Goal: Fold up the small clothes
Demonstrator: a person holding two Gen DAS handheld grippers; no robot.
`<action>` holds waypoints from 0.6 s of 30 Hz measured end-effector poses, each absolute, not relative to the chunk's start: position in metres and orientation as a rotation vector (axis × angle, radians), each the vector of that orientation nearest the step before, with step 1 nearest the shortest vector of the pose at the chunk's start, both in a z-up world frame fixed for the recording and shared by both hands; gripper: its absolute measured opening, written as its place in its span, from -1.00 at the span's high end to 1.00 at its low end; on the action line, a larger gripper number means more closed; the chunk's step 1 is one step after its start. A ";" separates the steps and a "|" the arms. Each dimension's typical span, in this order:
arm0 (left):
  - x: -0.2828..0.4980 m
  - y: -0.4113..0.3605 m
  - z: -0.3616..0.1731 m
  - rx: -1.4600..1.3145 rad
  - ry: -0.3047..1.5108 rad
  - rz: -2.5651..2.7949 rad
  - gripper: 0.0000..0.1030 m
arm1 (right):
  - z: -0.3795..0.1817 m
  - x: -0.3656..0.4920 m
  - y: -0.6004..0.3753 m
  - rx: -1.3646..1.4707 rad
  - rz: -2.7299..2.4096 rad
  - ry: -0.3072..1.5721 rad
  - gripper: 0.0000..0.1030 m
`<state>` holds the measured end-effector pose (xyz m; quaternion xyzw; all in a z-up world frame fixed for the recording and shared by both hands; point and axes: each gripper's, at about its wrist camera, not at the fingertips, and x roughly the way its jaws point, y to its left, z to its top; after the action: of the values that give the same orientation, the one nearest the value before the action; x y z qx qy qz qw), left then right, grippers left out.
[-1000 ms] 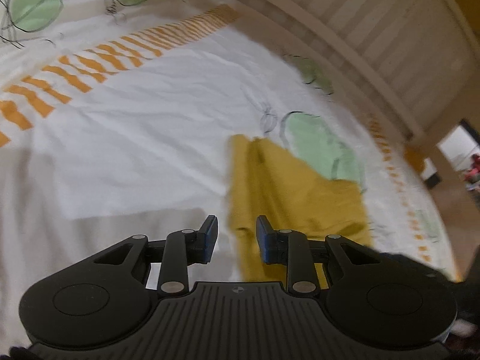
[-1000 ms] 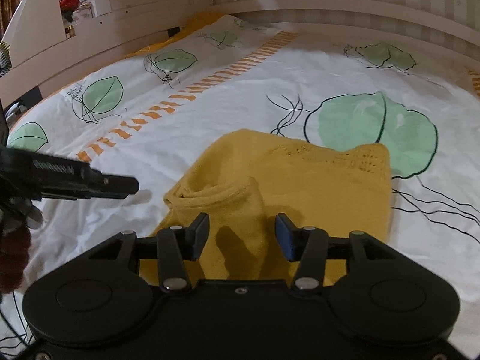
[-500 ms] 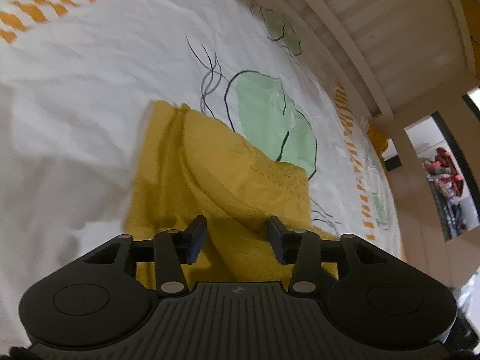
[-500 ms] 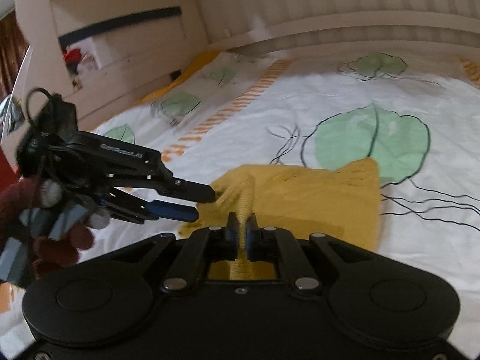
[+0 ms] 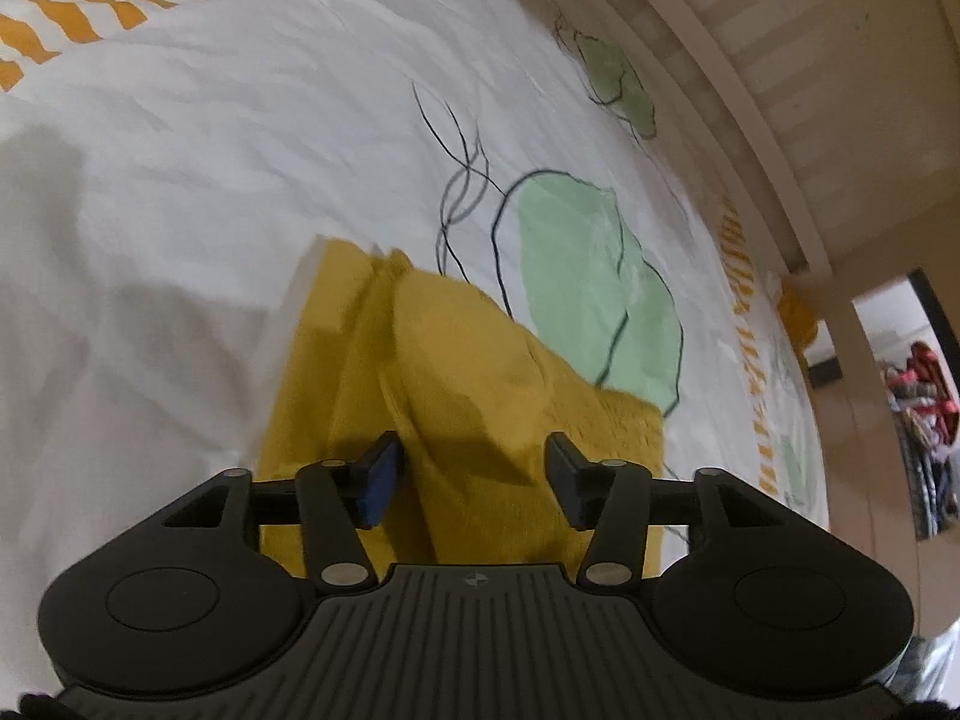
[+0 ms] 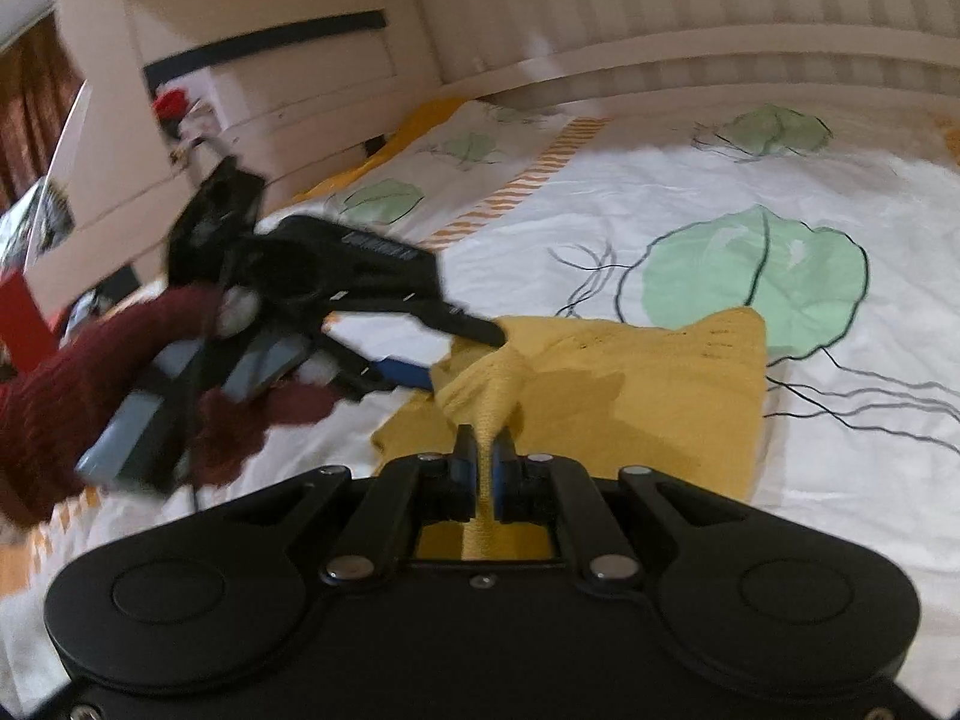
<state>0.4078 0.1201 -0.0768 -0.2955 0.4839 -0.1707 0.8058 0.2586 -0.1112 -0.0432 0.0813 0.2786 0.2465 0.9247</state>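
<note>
Right gripper (image 6: 485,468): clenched on a raised ridge of the yellow knit garment (image 6: 630,396), fabric pinched between the blue pads directly ahead of the camera. 1.0 s ago this gripper stood open over the cloth; by 0.5 s ago it had closed. The grip has held since, and the pinched fold now stands up higher off the bedsheet (image 6: 660,198).

Left gripper (image 5: 474,474): released, jaws spread wide, straddling a hump of the same garment (image 5: 468,360). 1.0 s ago it was hovering off the near edge of the cloth; it has since advanced so the fabric fills the gap between the fingers. No contact confirmed on either pad. In the right wrist view the left gripper (image 6: 462,348) comes in from the left, its tips at the garment's left-hand corner, image blurred by motion.

Garment lies on the bedsheet, just ahead of both grippers, partly overlapping a green leaf print (image 6: 756,276).

Judgement: 1 of 2 grasps is set. Left gripper looks placed to close next; once both hold, the edge can be lifted and carried over for a fold. Risk: closing on a thick bunch rather than a single edge gives an uneven fold.
</note>
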 end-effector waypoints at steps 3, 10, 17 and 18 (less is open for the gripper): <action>0.418 0.123 -0.082 -0.663 1.037 -0.385 -0.15 | -0.044 0.251 -0.097 0.081 0.535 0.565 0.80; 0.436 0.117 -0.083 -0.577 1.057 -0.389 0.01 | -0.051 0.233 -0.062 -0.090 0.598 0.536 0.80; 0.429 0.108 -0.049 -0.347 0.927 -0.436 0.77 | -0.047 0.216 -0.049 -0.123 0.582 0.477 0.80; 0.425 0.109 -0.042 -0.321 0.893 -0.454 0.77 | -0.046 0.215 -0.047 -0.125 0.586 0.469 0.80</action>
<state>0.4246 0.1088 -0.0421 -0.1532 0.4261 -0.2167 0.8648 0.2148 -0.0471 -0.0464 -0.0609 0.2291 0.2859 0.9285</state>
